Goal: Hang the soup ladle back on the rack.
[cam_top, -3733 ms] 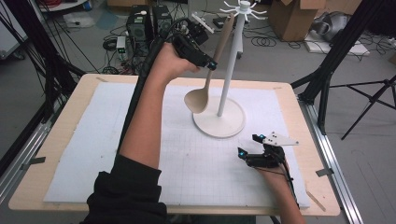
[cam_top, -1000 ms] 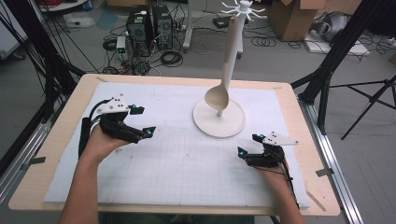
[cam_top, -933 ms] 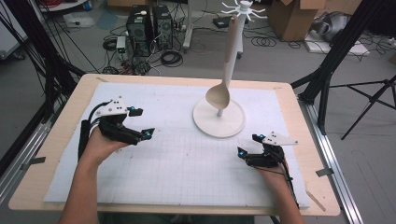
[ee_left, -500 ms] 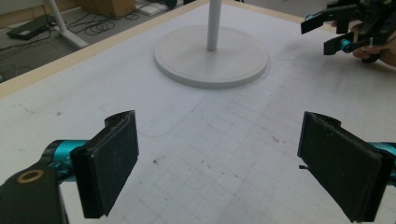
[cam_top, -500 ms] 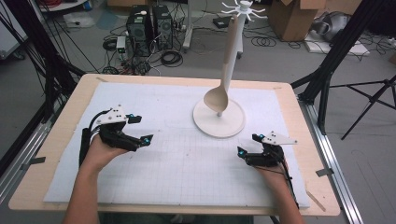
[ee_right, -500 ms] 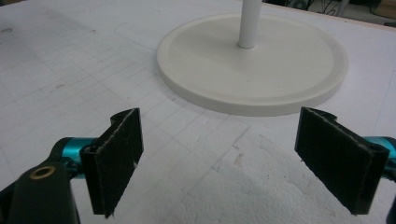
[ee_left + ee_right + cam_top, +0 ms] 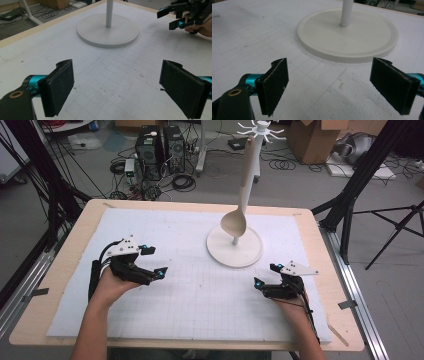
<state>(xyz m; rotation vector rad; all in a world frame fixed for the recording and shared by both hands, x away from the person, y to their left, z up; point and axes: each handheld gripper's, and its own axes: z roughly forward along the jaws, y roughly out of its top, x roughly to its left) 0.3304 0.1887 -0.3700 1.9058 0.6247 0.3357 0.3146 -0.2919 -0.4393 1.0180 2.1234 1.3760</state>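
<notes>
Spoon (image 7: 235, 221): pale wood look, matt, smooth. Stand (image 7: 235, 246): white, smooth, faint sheen on the round base. Mat (image 7: 200, 295): white, matt, gridded, rough and scuffed. Counter (image 7: 320, 240) edge: light wood. Left gripper (image 7: 117, 87) pads (image 7: 60, 87): black, rough, foam-like.

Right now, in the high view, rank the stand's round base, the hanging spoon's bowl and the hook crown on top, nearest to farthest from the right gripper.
From the right gripper:
1. Round base, on the mat, ahead and to its left.
2. Spoon bowl, hanging just above the base.
3. Hook crown, at the pole's top, farthest.
</notes>
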